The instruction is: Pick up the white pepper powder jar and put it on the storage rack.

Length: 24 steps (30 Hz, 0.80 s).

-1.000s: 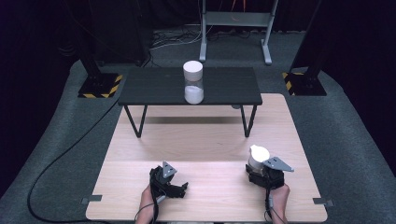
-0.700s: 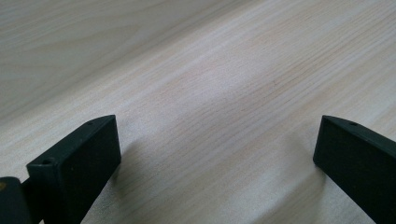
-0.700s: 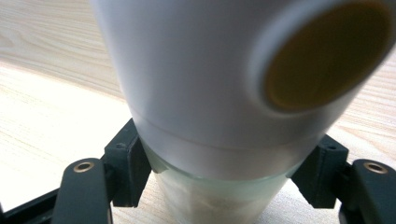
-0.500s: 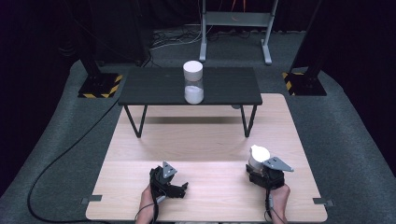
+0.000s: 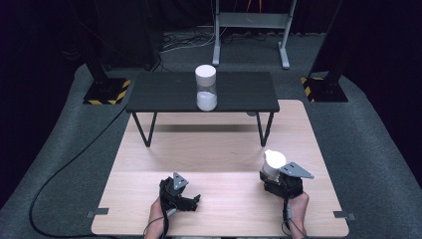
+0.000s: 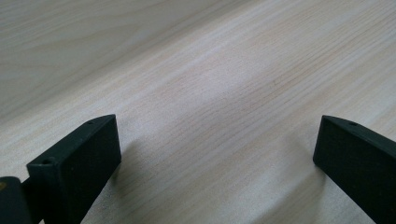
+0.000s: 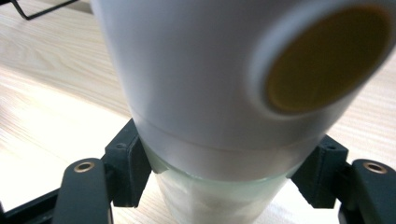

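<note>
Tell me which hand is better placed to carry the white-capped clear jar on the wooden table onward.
The right. The right gripper is already shut on the white-capped clear jar, jaws clamped on its glass below the cap. The left gripper stands open with nothing between its jaws, low over the pale wooden table, apart from the jar.

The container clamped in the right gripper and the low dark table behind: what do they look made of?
Container in the right gripper: its cap looks like smooth matt white plastic, with even colour and a moulded seam; the body below is translucent, glass or clear plastic, with white contents. Low table: the black top shows faint grain, probably painted wood or laminate; the thin dark legs are likely metal.
</note>
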Available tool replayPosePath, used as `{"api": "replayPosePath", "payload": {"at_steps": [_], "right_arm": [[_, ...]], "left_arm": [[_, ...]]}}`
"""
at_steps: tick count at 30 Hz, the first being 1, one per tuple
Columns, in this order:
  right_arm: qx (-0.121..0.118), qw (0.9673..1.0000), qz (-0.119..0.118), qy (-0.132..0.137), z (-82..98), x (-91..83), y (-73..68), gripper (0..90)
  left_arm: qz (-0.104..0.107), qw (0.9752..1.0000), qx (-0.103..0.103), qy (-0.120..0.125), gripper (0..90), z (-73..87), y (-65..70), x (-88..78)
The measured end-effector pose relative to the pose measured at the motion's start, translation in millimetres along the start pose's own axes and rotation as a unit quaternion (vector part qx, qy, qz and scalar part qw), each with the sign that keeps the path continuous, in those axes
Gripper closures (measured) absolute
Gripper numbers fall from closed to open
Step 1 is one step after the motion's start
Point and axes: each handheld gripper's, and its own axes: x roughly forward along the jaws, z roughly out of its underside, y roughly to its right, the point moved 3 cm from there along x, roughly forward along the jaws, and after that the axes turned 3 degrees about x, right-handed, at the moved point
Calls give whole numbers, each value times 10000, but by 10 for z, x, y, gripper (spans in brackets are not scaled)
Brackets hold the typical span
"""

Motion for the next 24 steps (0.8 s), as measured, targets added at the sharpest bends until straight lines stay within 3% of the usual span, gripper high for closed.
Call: {"api": "replayPosePath", "payload": {"at_steps": [11, 24], "right_arm": [[-143, 9997, -161, 112, -249, -115, -53, 301], [-246, 9989, -341, 222, -546, -187, -21, 301]], "left_arm": [[0, 10000, 18, -15, 7, -4, -3, -2], [2, 10000, 20, -11, 7, -3, -3, -1]]}}
